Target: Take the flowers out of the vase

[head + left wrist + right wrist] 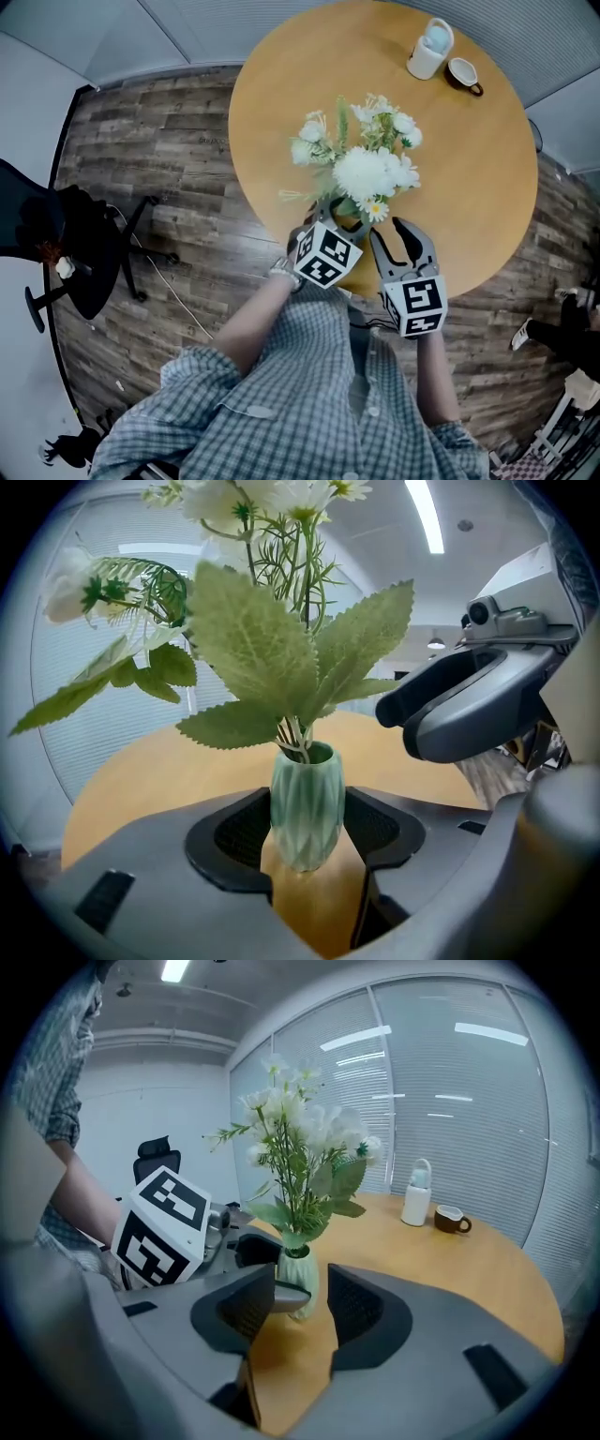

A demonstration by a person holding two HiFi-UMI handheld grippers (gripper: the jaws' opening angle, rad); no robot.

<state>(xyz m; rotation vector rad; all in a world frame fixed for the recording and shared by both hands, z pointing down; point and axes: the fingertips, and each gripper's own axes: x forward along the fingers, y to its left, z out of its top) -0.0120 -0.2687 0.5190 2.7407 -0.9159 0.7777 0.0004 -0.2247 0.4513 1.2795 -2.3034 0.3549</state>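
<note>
A bunch of white flowers (pixel 366 169) with green leaves stands upright in a small green faceted vase (pixel 306 803) on the round wooden table (pixel 281 103). My left gripper (pixel 336 221) is shut on the vase, its pads against both sides of the vase's body (pixel 300 1283). The stems (pixel 298 733) rise from the vase's mouth into broad leaves. Just to its right, my right gripper (pixel 392 234) is open with nothing between its pads, and the vase lies a little beyond its fingertips (pixel 298 1321). It shows in the left gripper view as a grey finger (pixel 469 696) beside the leaves.
A white jug (pixel 429 49) and a brown cup (pixel 462 75) stand at the table's far side. A black office chair (pixel 56 244) is on the wooden floor to the left. Someone's shoe (pixel 521 334) shows at the right edge.
</note>
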